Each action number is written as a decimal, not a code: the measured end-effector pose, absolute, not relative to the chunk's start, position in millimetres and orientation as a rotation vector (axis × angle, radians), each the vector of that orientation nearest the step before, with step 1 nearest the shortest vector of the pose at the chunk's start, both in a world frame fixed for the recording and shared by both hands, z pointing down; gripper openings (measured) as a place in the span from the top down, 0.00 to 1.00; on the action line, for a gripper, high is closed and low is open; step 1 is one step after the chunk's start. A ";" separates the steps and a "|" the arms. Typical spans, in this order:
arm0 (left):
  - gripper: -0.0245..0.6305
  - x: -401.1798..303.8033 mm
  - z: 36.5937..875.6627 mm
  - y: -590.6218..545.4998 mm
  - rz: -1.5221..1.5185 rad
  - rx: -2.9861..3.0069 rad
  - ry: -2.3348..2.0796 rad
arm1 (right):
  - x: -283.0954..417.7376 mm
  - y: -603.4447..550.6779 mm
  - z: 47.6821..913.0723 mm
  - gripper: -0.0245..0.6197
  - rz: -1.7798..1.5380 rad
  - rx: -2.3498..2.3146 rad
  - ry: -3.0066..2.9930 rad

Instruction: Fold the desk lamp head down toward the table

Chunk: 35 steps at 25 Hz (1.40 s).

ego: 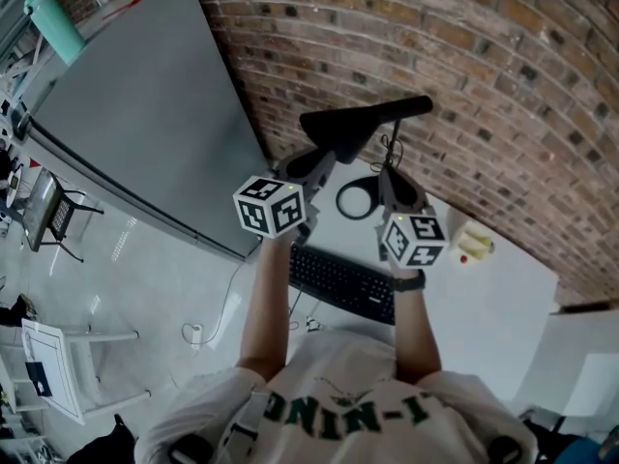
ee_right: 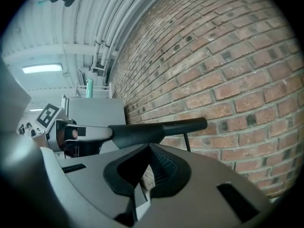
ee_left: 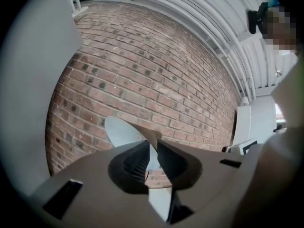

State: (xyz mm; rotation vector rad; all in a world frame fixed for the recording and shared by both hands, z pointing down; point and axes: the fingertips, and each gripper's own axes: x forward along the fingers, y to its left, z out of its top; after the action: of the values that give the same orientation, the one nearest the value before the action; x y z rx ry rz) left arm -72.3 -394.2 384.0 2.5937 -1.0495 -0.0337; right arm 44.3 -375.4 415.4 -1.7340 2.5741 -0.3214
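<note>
The black lamp head (ego: 372, 119) lies roughly level above the white table (ego: 484, 307), in front of the brick wall; in the right gripper view the lamp head (ee_right: 156, 127) is a dark bar across the middle. My left gripper (ego: 319, 162) is shut on its wide end, and in the left gripper view a pale flat part of the lamp head (ee_left: 121, 129) runs between the jaws of the left gripper (ee_left: 152, 153). My right gripper (ego: 395, 184) hovers by the thin lamp stem (ee_right: 186, 144). The right gripper (ee_right: 145, 167) has its jaws a narrow gap apart, with only wall showing between them.
The lamp's ring base (ego: 356, 201) sits on the table beyond a black keyboard (ego: 343, 283). A small yellow object (ego: 474, 242) lies to the right. A large grey panel (ego: 145, 104) leans at the left, with the floor and chairs below it.
</note>
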 end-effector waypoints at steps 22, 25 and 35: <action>0.89 -72.9 393.0 -389.9 0.004 2.596 -1.044 | 30.2 -382.8 425.8 0.96 -0.361 -1.678 2.610; 0.89 -72.8 394.1 -390.2 0.004 2.593 -1.047 | 30.4 -382.9 425.4 0.96 -0.399 -1.642 2.596; 0.89 -74.5 407.1 -390.0 0.016 2.552 -1.058 | 34.6 -381.7 428.9 0.96 -0.433 -1.637 2.590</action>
State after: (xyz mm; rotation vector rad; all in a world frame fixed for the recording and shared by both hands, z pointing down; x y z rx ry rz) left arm -74.5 -390.0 407.1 2.5525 -1.0579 0.0164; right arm 34.6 -381.7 428.9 -1.6366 2.5902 -0.4335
